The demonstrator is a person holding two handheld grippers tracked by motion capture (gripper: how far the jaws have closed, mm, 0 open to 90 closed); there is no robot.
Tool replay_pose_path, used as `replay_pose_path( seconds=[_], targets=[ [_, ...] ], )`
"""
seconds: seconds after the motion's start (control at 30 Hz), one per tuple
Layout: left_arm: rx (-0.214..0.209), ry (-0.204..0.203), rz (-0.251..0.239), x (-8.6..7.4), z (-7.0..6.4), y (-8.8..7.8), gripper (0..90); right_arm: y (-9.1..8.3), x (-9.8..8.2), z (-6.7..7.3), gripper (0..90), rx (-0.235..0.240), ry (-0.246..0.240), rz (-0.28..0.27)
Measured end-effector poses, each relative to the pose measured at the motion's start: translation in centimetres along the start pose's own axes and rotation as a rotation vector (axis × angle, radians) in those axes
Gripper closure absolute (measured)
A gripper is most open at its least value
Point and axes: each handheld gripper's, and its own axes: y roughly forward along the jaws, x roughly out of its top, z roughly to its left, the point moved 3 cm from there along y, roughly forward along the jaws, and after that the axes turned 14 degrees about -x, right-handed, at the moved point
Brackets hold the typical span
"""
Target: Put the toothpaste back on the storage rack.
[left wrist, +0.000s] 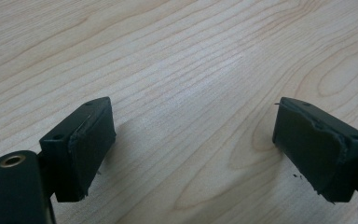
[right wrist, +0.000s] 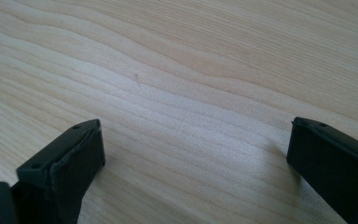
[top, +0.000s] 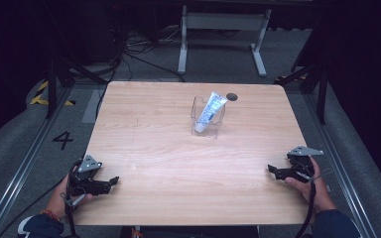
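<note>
Near the table's (top: 144, 144) far middle, a white tube (top: 210, 112) is seen leaning in a clear holder (top: 217, 130) — well apart from both tongs. At the near corners the left gripper (top: 112, 183) and right gripper (top: 272, 171) are held wide open (nothing between the jaws).

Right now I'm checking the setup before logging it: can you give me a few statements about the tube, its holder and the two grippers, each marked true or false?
1. The tube leans inside the clear holder. True.
2. The left gripper holds the tube. False: its jaws stand apart over bare table.
3. The right gripper has its jaws open with nothing between them. True.
4. The holder stands at the table's near edge. False: it stands toward the far side.
</note>
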Motion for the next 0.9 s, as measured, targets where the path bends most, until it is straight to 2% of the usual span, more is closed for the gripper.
replay_pose_path(
  seconds=[0.37,0.63,0.67,0.9],
  targets=[
    [-0.003,0.002,0.0,0.06,0.04,0.06,12.8,0.01,0.01,0.01,4.1,-0.001,0.001,0.0],
    [0.013,-0.014,-0.012,0.17,-0.07,0.28,11.8,0.01,0.01,0.01,4.1,0.0,0.001,0.001],
    [0.027,-0.031,-0.015,0.25,-0.22,0.41,11.4,0.02,0.01,0.0,4.0,0.001,0.0,0.0],
    [0.03,-0.035,-0.012,0.28,-0.25,0.44,10.8,0.05,0.03,-0.01,4.0,0.004,-0.003,-0.001]
  ],
)
